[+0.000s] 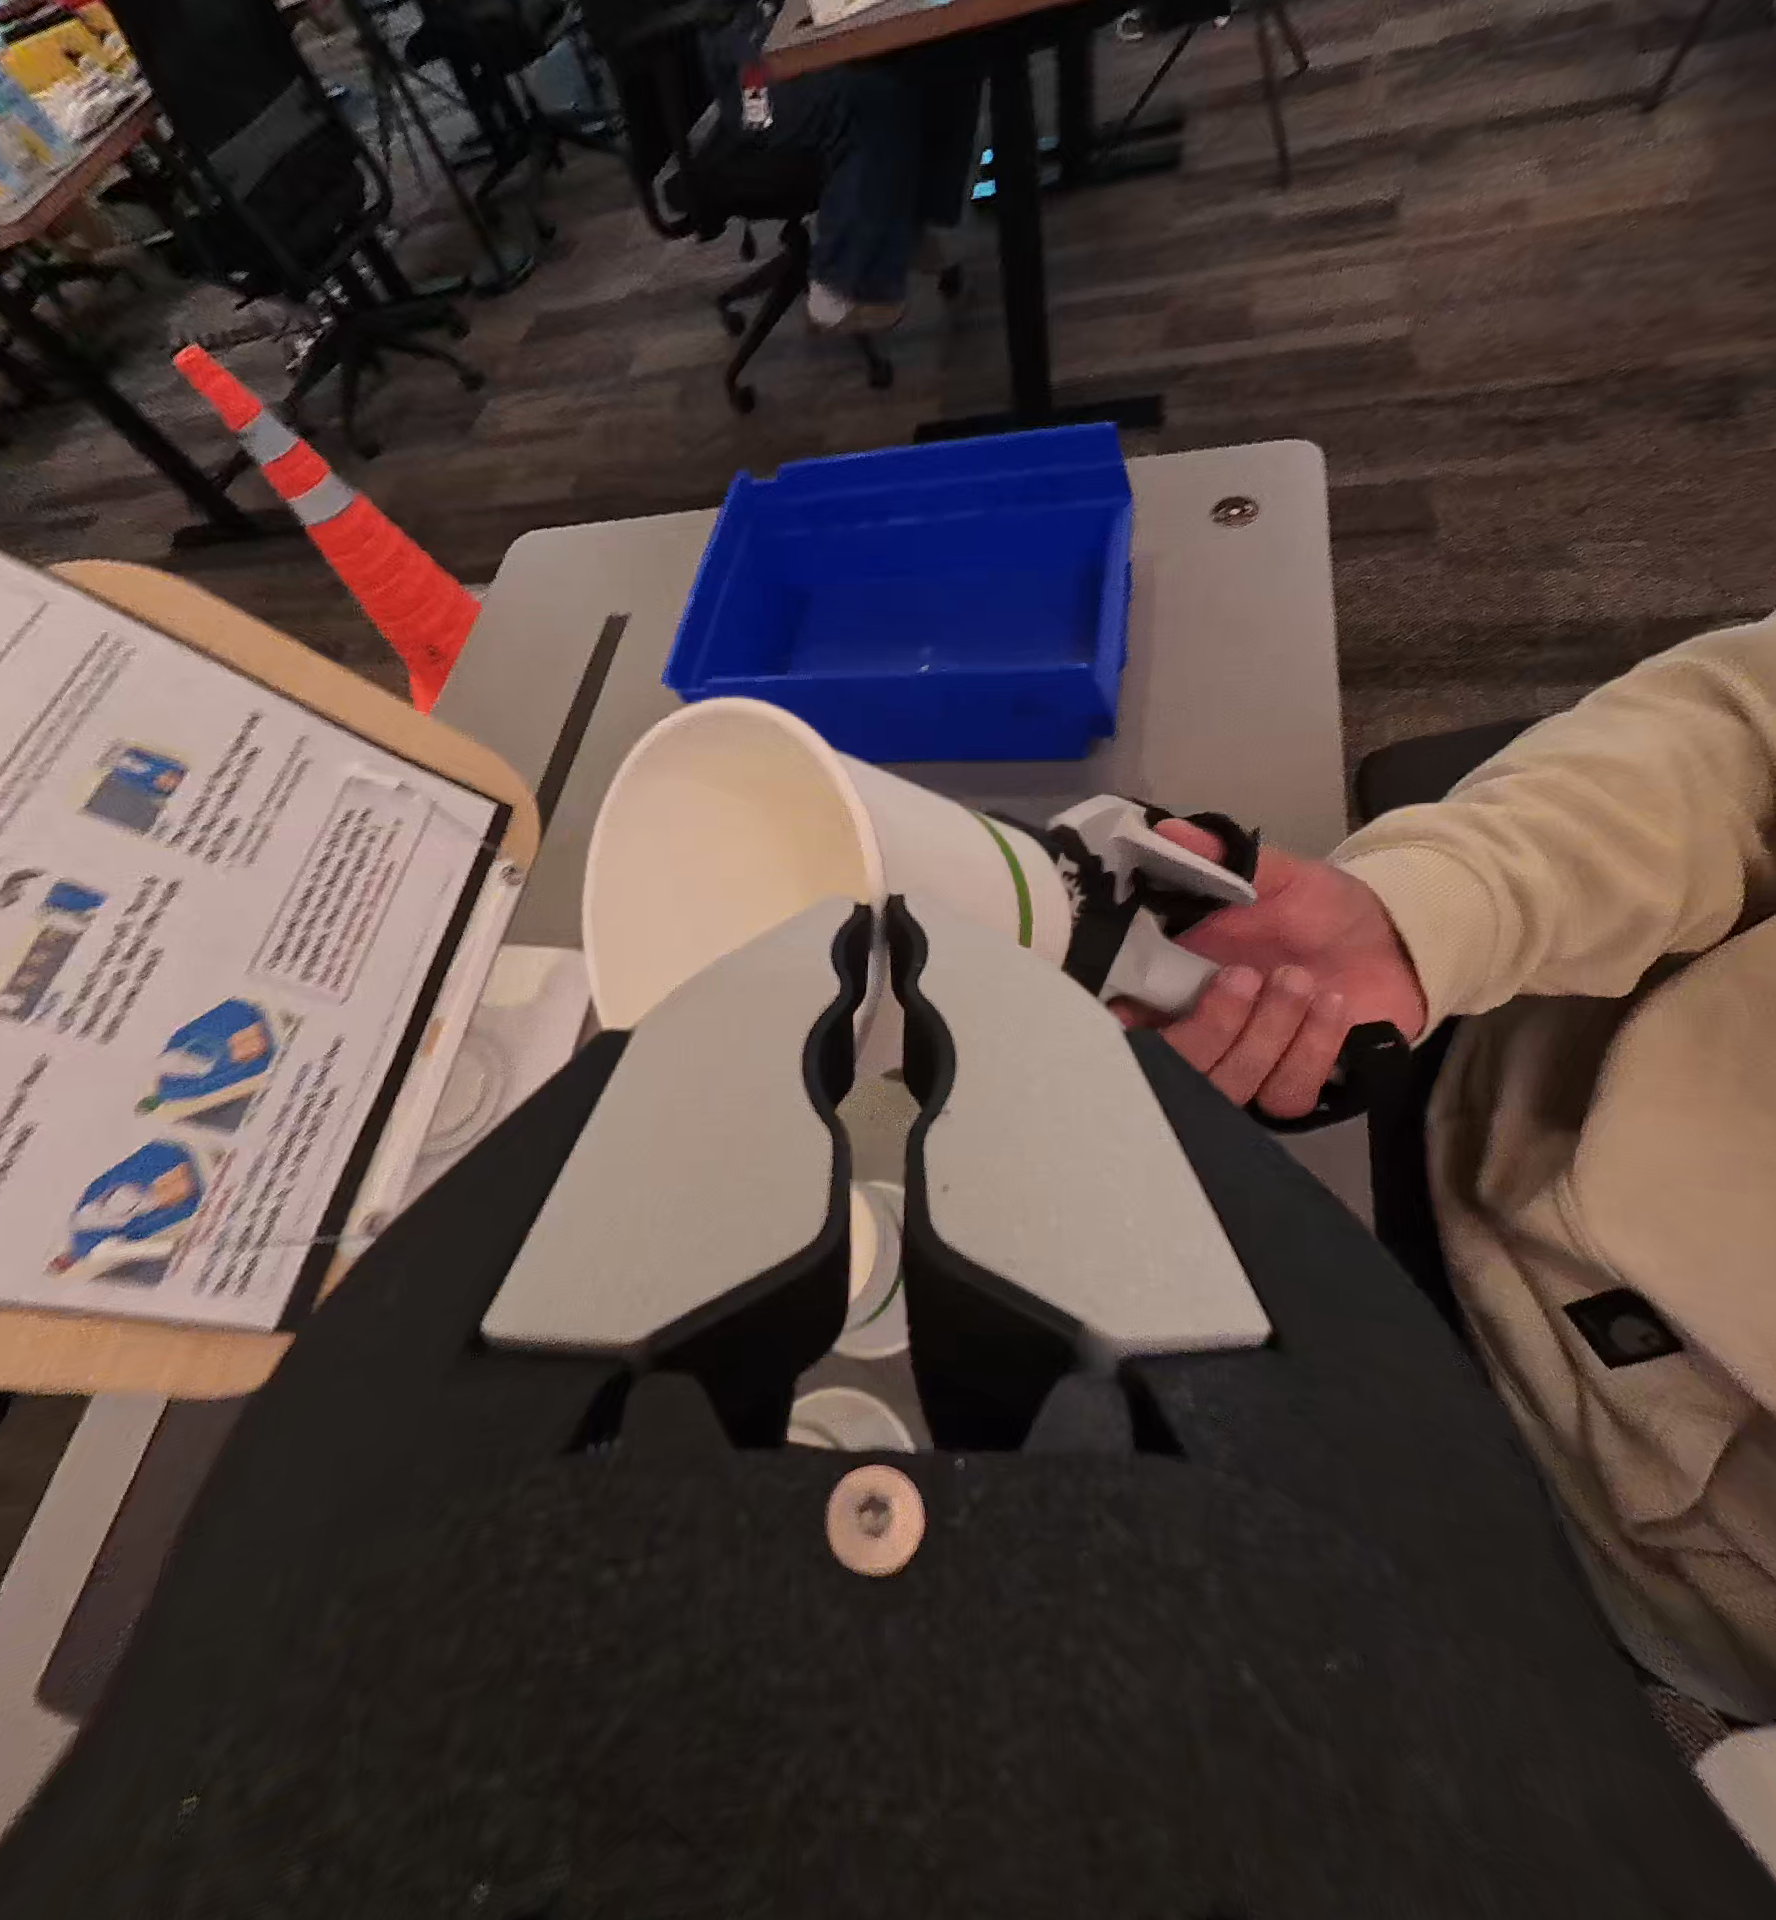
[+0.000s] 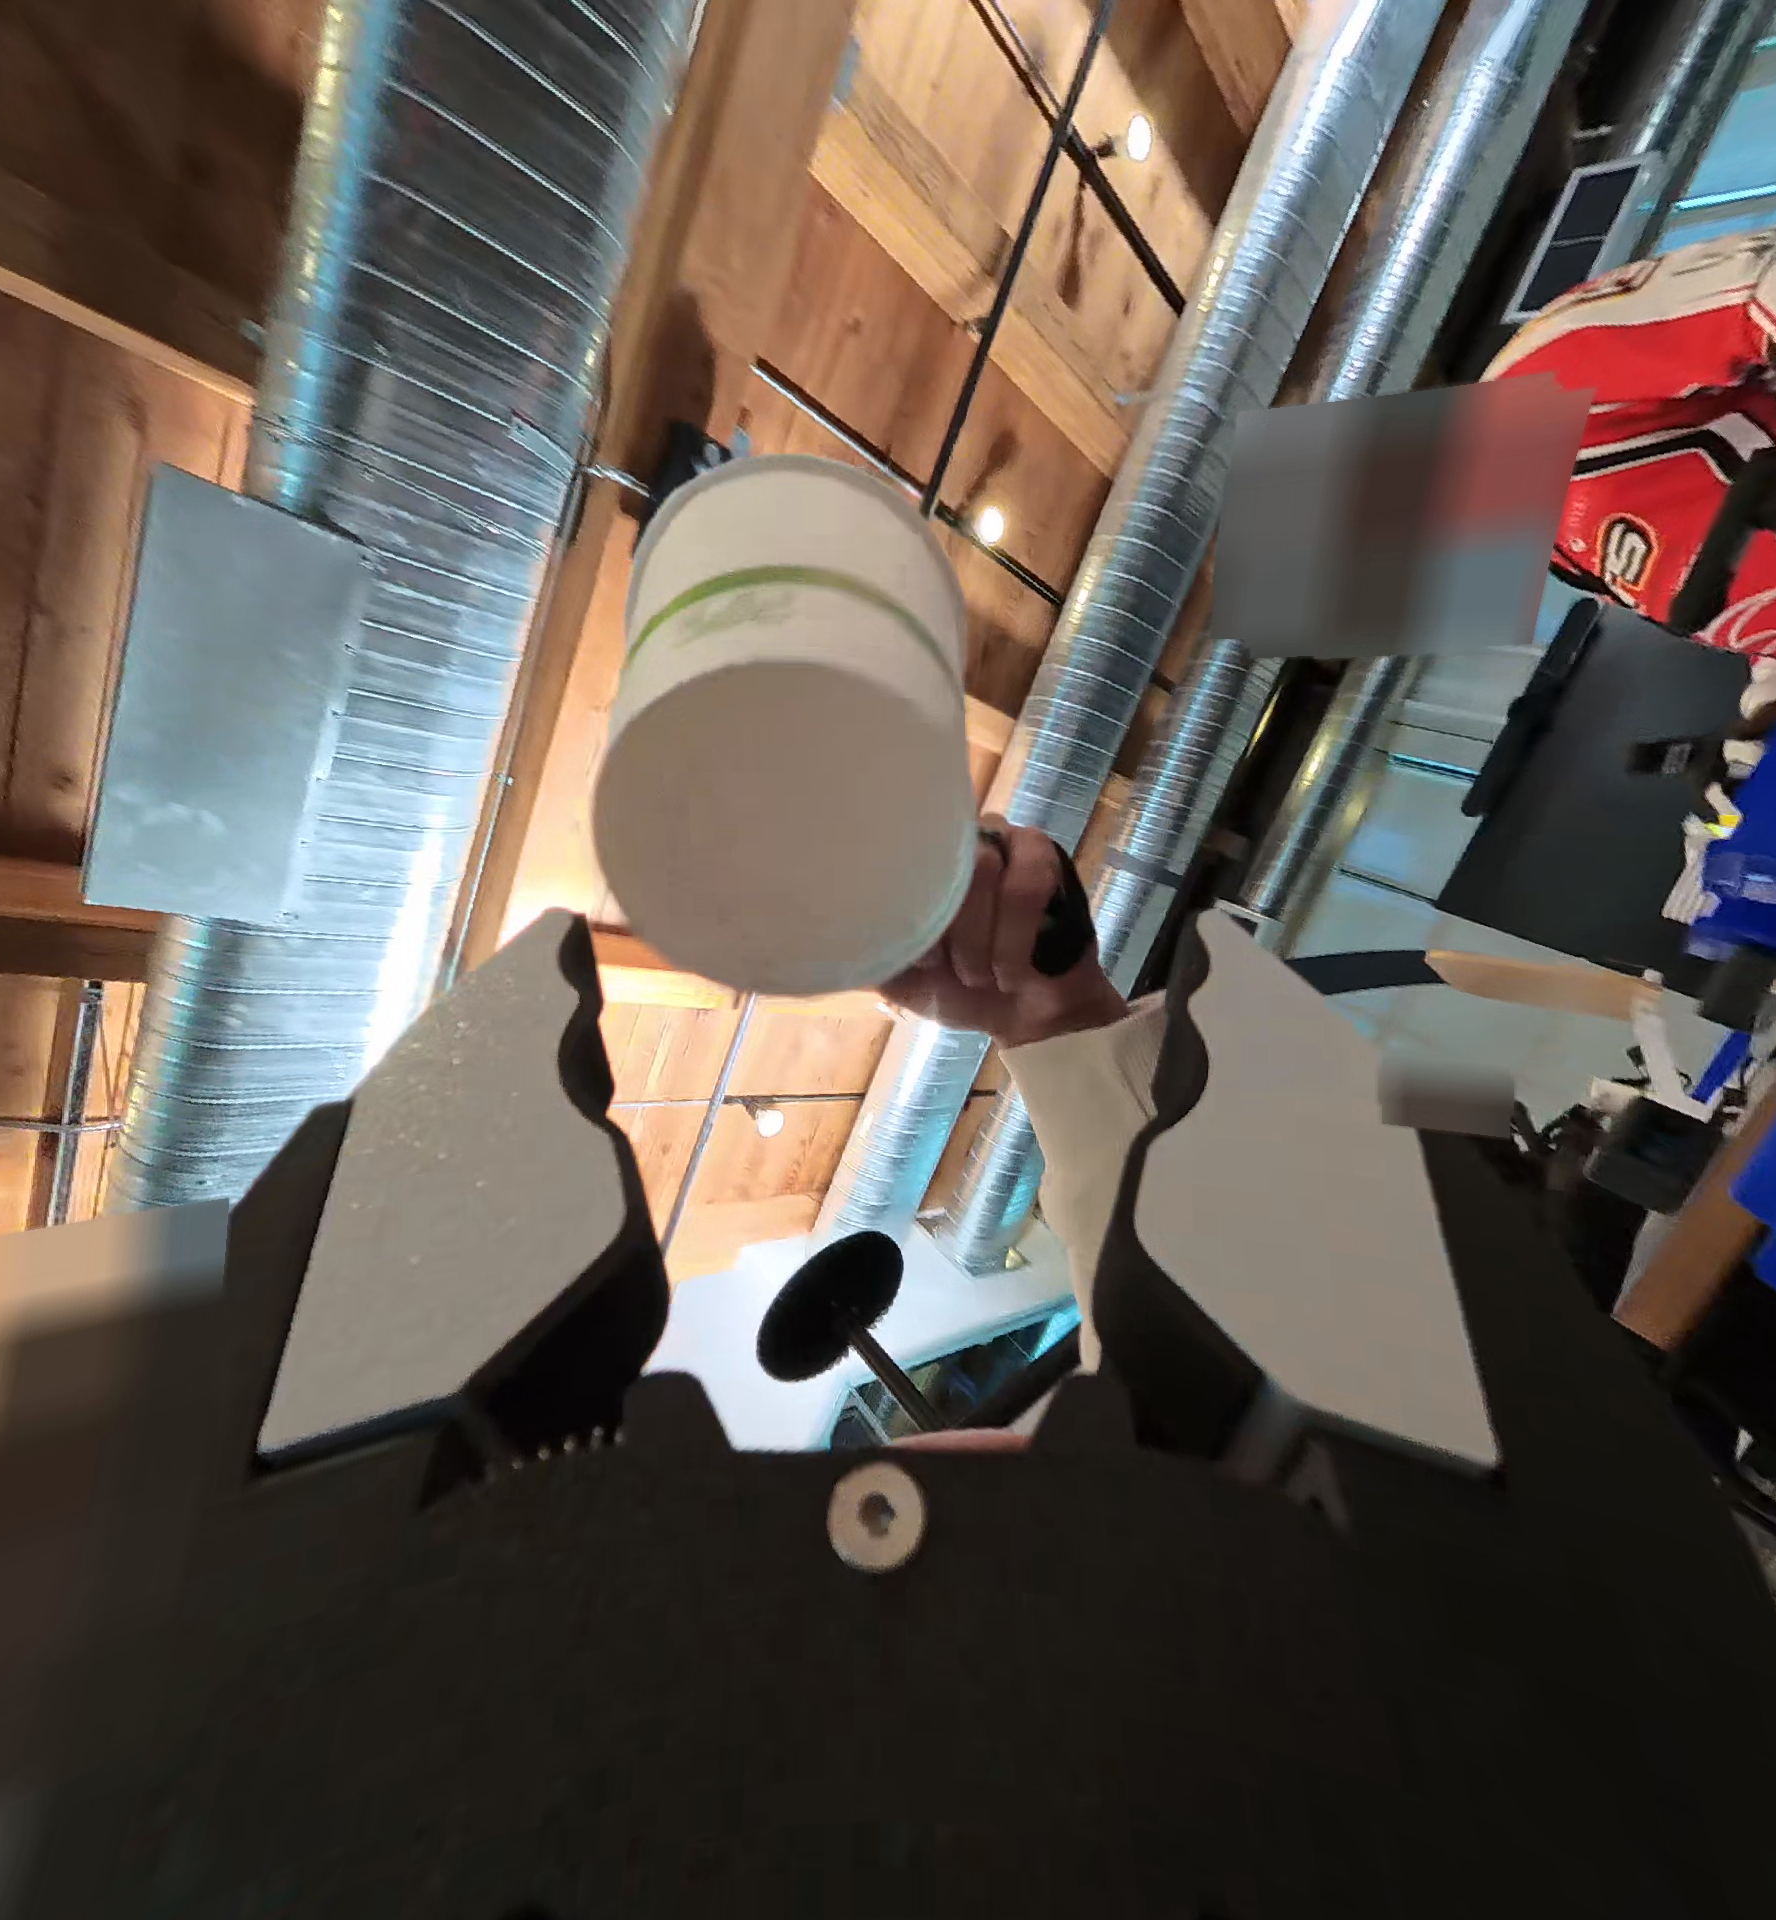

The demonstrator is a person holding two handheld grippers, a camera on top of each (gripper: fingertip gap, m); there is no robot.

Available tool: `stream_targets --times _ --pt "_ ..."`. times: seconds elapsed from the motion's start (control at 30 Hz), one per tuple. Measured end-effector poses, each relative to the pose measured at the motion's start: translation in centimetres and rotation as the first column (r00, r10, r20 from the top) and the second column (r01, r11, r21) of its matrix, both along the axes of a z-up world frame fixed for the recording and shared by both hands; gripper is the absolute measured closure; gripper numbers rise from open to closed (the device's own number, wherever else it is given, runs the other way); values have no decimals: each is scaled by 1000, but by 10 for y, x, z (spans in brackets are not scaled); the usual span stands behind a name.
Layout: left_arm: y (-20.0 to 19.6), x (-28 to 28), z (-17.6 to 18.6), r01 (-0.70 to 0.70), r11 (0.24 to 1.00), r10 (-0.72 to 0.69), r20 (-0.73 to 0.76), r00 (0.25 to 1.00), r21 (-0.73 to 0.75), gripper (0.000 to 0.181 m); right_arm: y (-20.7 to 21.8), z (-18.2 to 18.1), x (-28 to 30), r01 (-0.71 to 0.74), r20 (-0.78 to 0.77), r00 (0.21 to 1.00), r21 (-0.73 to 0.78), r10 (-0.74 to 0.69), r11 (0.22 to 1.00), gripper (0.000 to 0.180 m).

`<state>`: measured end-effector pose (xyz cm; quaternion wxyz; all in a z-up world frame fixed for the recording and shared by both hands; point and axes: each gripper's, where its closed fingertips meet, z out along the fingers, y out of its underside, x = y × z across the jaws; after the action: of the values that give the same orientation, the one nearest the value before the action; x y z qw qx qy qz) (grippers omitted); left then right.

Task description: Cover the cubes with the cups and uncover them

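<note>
A white paper cup with a green stripe (image 1: 738, 852) is held sideways in the air over the table, its mouth toward my left gripper's camera. My left gripper (image 1: 881, 914) is shut on the cup's rim. My right gripper (image 2: 889, 940) is open, and the cup's flat base (image 2: 780, 800) sits just beyond its fingertips. From the left wrist view the right gripper (image 1: 1071, 883) is at the cup's base end, held by a hand. More white cups (image 1: 868, 1278) stand on the table below, seen through the finger gap. No cubes show.
A blue bin (image 1: 915, 717) stands on the grey table (image 1: 1237, 644) behind the cup. A board with a printed sheet (image 1: 188, 935) leans in at left. An orange cone (image 1: 364, 540) stands beyond the table. A cream sleeve (image 1: 1590, 790) fills the right.
</note>
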<state>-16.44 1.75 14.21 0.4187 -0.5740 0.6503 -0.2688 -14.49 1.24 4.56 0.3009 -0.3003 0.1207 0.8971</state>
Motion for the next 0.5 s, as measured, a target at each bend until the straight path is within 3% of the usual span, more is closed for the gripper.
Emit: stream_targets --times 0.17,0.27,0.3,0.37,0.5 --pt "-14 28 -30 45 999 -46 -31 998 -18 178 -3 6 24 38 -85 996 24 -36 999 73" --pt "-20 38 -46 72 996 -73 -37 997 -46 178 0 5 32 50 -56 997 16 -49 999 75" --pt "-23 40 -46 91 994 -91 -11 996 -66 178 0 4 37 63 -58 996 23 -61 998 88" --pt "-27 42 -47 113 989 -112 20 994 -98 178 -1 3 40 59 -34 998 47 -58 997 88" --pt "-15 40 -55 40 995 -36 52 998 -88 172 2 -3 41 82 70 994 52 -85 995 89"
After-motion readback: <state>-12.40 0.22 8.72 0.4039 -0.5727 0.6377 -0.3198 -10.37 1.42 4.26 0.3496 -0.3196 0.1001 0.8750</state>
